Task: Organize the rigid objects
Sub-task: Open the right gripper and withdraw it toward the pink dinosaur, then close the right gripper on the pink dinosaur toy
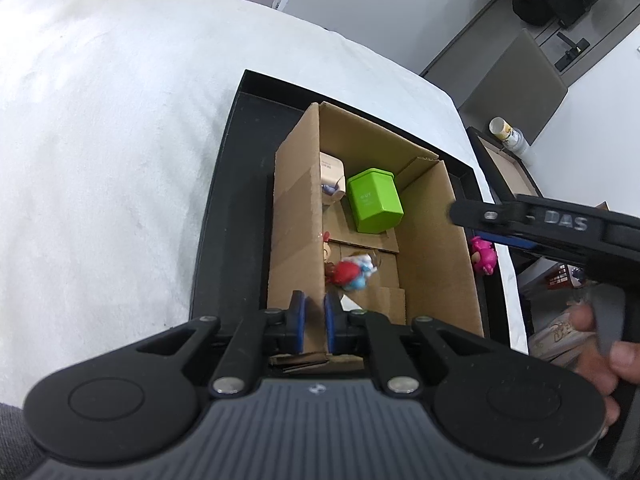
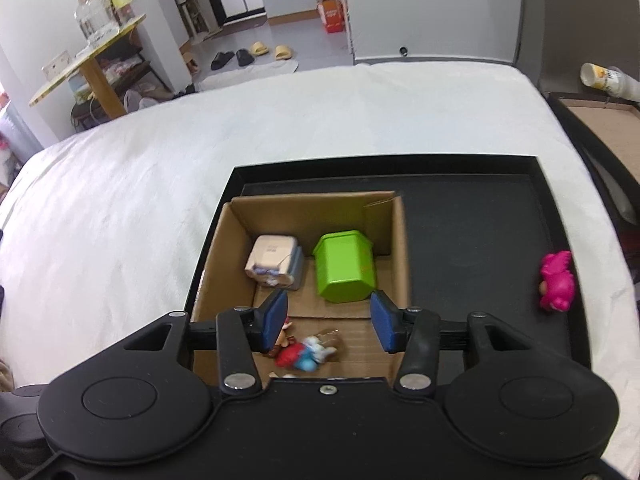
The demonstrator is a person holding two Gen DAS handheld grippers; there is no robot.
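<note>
Left wrist view: the left gripper (image 1: 315,322) is clamped on the near left wall of the cardboard box (image 1: 298,216), which sits in a black tray (image 1: 224,184). Just ahead inside lie a red-and-blue figure (image 1: 352,274), a green tin (image 1: 374,200) and a beige box (image 1: 332,178). The right gripper (image 2: 329,322) hovers with jaws parted and empty above that figure; a pink toy (image 2: 557,282) lies to its right, outside the tray.

Red-and-blue figurine (image 2: 306,354) in the cardboard box (image 2: 224,280): blurred, near part hidden behind right gripper body. Pink toy (image 1: 484,256) half hidden behind box wall in left view. Hand (image 1: 600,344) blurred, cut off at right edge. Print on the beige box (image 2: 272,258) unreadable.
</note>
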